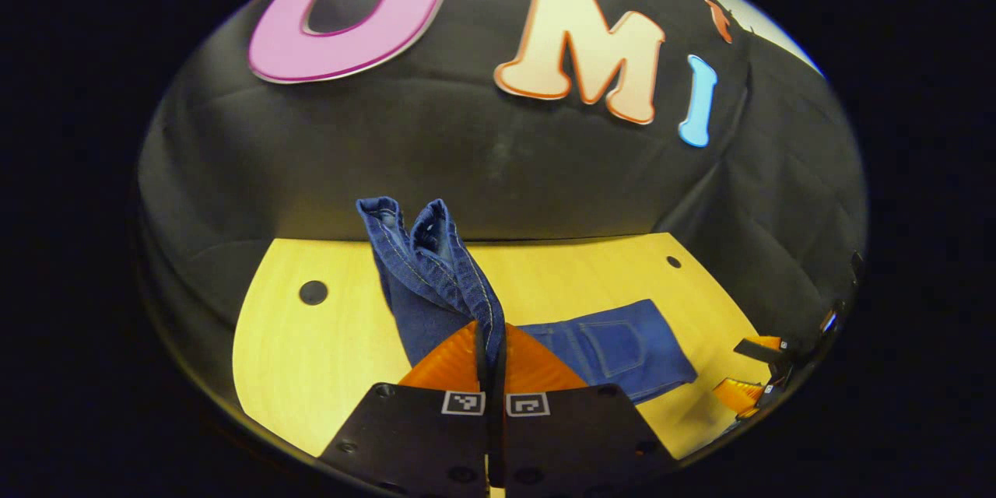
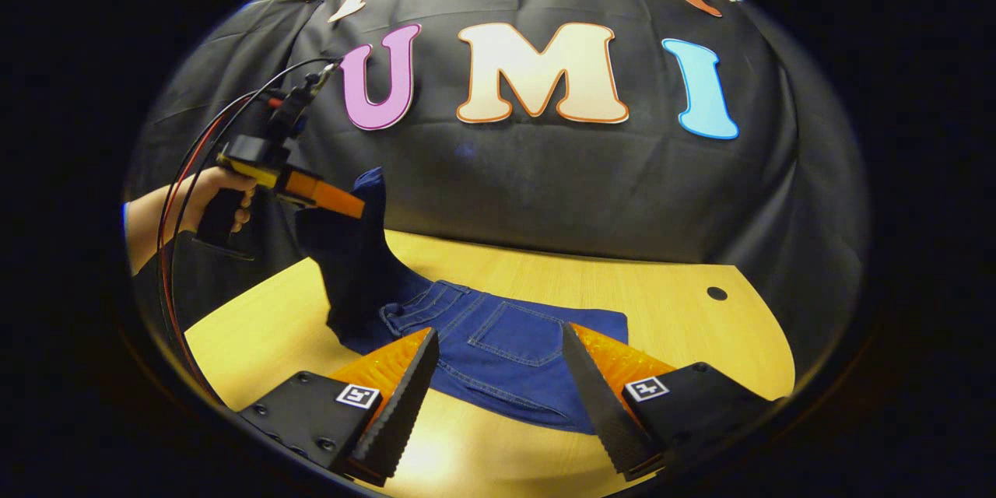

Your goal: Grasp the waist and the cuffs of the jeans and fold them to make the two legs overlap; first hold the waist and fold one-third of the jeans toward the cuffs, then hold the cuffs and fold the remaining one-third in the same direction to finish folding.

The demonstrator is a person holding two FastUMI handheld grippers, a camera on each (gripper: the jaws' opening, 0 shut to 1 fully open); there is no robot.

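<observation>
We're on the cuff fold: left gripper [image 1: 492, 342] clamps the jeans [image 1: 436, 280] cuffs between its fingers; right gripper [image 2: 498, 381] is spread, empty. Next: carry cuffs over the waist.

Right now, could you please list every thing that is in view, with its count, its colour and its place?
jeans: one pair, dark blue; the waist part lies flat on the table with a back pocket up, the cuff end is lifted above the table on the side of the left gripper
table: one, light yellow wood, with small dark round holes, in front of the black cloth wall
cables: red and black, running from the left gripper
hand: one, holding the handle of the left gripper
left gripper: one, black with orange fingers, shut on the jeans near the cuffs, held up
right gripper: one, black with orange fingers, open, low over the waist part
</observation>
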